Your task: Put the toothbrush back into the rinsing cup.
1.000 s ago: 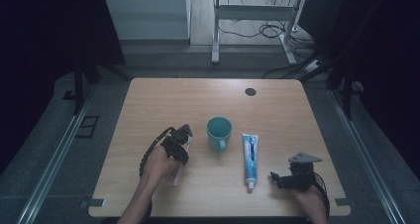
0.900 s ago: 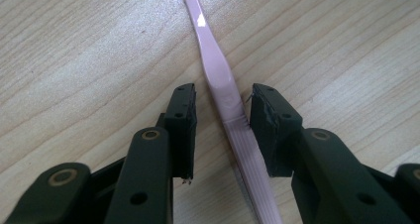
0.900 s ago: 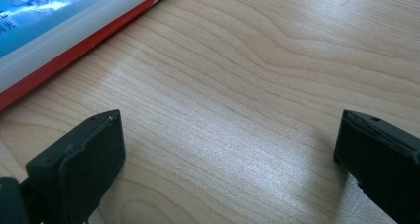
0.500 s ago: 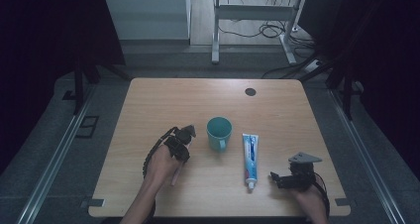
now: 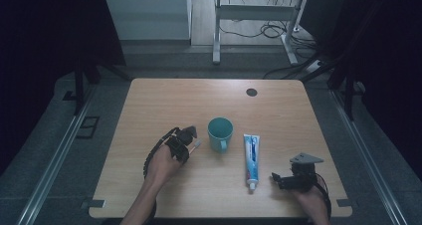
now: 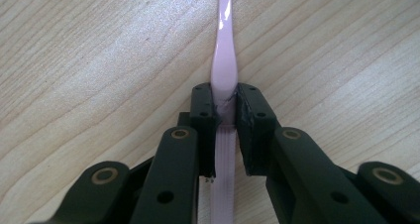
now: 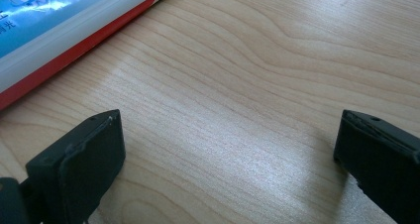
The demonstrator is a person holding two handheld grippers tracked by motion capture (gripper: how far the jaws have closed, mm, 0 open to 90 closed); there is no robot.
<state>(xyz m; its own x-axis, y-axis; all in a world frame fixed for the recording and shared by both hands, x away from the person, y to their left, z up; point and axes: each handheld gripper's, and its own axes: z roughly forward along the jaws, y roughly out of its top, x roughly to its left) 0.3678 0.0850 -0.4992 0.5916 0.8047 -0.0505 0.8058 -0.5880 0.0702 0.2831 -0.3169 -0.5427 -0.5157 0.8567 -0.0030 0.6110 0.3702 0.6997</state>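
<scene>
A pink toothbrush [image 6: 223, 60] is clamped by its handle in my left gripper [image 6: 225, 110], whose jaws are shut on it just over the wooden table [image 5: 149, 100]. In the high view the left gripper [image 5: 183, 144] is left of a teal mug [image 5: 220, 130], and the toothbrush [image 5: 195, 146] points toward the mug. A toothpaste tube [image 5: 251, 155] lies right of the mug, cap toward the near edge. My right gripper [image 5: 279, 180] rests low on the table to the right of the tube's cap, jaws wide open with bare wood between them. The tube [image 7: 64, 30] crosses the upper left of the right gripper view.
A small dark round cap [image 5: 251, 92] is set in the table's far right part. Beyond the far edge are desk legs and cables on the floor [image 5: 268, 31]. Metal rails run along both sides of the table.
The left hand has shifted slightly right and toward the mug with the toothbrush. The right gripper has stayed in place.
</scene>
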